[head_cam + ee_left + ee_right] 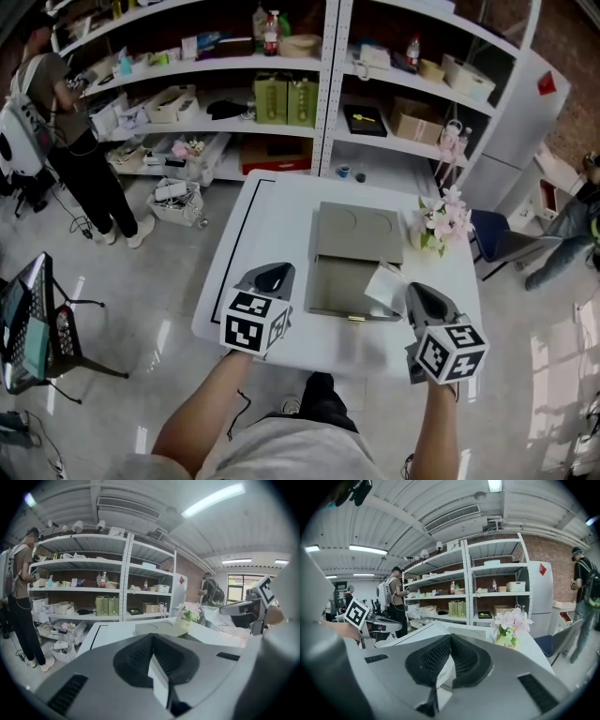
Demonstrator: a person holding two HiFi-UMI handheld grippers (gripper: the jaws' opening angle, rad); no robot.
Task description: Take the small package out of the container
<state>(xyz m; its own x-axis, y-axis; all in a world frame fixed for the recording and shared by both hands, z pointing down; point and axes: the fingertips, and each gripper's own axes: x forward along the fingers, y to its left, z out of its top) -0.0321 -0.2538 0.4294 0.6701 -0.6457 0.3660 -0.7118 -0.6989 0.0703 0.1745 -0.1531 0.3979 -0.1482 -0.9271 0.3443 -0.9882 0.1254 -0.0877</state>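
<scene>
As I look down on table [267,211], right gripper [412,291], at 4 o'clock from open box [342,272], is clamped on small white package [384,284] over box's front right corner. Left gripper [275,274] at 8 o'clock, jaws together, nothing between.

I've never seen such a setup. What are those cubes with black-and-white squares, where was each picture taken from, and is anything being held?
There is no robot: a person holds a gripper in each hand, and the marked cubes are part of them. The head view looks down from the person's head; the other two views ride on the grippers, looking along their jaws. On the white table stand an open grey container and a pot of pink flowers. The right gripper is shut on the small white package at the container's near right corner. The left gripper is shut and empty, near the table's front left edge.
</scene>
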